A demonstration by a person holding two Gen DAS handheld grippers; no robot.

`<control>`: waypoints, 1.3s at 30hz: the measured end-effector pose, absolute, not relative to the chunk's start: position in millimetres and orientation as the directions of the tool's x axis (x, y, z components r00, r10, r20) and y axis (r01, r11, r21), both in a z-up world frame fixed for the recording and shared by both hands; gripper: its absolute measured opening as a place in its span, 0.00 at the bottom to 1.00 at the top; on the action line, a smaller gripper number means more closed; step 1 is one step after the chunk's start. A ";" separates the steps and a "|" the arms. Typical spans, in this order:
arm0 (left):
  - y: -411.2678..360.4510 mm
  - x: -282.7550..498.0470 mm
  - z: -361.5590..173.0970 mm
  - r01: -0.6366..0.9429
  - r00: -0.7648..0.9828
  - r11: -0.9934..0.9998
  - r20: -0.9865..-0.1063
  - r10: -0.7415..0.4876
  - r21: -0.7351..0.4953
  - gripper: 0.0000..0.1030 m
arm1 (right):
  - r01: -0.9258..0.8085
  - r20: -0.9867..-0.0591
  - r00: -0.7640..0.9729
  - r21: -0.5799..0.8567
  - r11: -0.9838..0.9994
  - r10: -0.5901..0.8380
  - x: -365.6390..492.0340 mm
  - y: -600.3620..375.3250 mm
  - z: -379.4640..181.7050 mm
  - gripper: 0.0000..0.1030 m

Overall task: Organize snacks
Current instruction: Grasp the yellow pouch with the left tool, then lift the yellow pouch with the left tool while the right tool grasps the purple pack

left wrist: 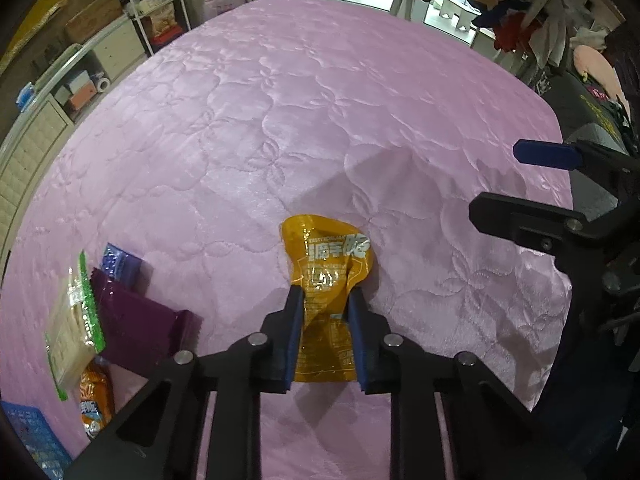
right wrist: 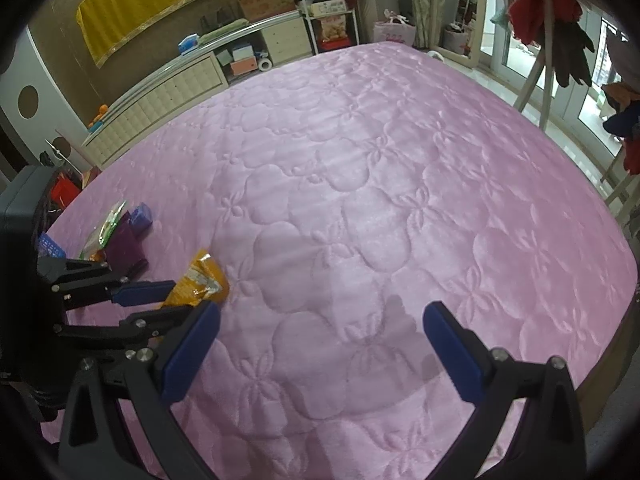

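The yellow packet (left wrist: 326,280), pinched in the left gripper (left wrist: 325,300), needed a level carry to the snack pile (left wrist: 116,312) left of it (right gripper (right wrist: 320,320) gaped empty).

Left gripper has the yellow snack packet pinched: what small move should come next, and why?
Probably carry it over to the pile. The left gripper is shut on the yellow snack packet, which sits alone on the pink quilt, apart from the purple packet and the other snacks grouped at the left. The right gripper is open and empty, so it need not act.
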State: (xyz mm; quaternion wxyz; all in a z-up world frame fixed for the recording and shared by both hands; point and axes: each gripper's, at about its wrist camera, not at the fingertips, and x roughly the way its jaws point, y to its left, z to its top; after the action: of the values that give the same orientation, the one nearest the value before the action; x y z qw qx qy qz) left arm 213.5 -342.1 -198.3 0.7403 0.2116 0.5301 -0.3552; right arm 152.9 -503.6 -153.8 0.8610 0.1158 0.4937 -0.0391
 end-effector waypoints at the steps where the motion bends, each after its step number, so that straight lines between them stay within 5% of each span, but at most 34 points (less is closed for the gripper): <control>1: -340.9 213.8 -197.8 0.749 0.193 0.659 -0.932 -0.308 -0.063 0.19 | 0.180 -0.861 0.506 0.160 0.971 0.049 153.6 -502.9 -154.4 0.99; 14: -263.4 192.3 -151.6 0.633 0.304 0.770 -0.887 -0.346 -0.084 0.19 | 0.043 -0.866 0.493 0.120 0.992 0.083 154.6 -452.9 -138.0 0.99; 34: -137.3 182.6 -116.4 0.360 0.495 0.933 -0.843 -0.212 -0.024 0.19 | -0.360 -0.847 0.482 0.042 0.932 0.224 199.5 -328.3 -119.0 0.99; 39: -133.9 186.9 -121.4 0.332 0.503 0.943 -0.842 -0.194 -0.019 0.19 | -0.399 -0.852 0.466 0.040 0.916 0.240 215.5 -314.5 -137.0 0.89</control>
State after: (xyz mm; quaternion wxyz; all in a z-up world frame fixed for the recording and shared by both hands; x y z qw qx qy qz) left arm 186.9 -133.9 -121.4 0.8638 0.0726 0.4749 -0.1520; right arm 215.5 -314.5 -137.0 0.8521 -0.0823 0.4817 0.1875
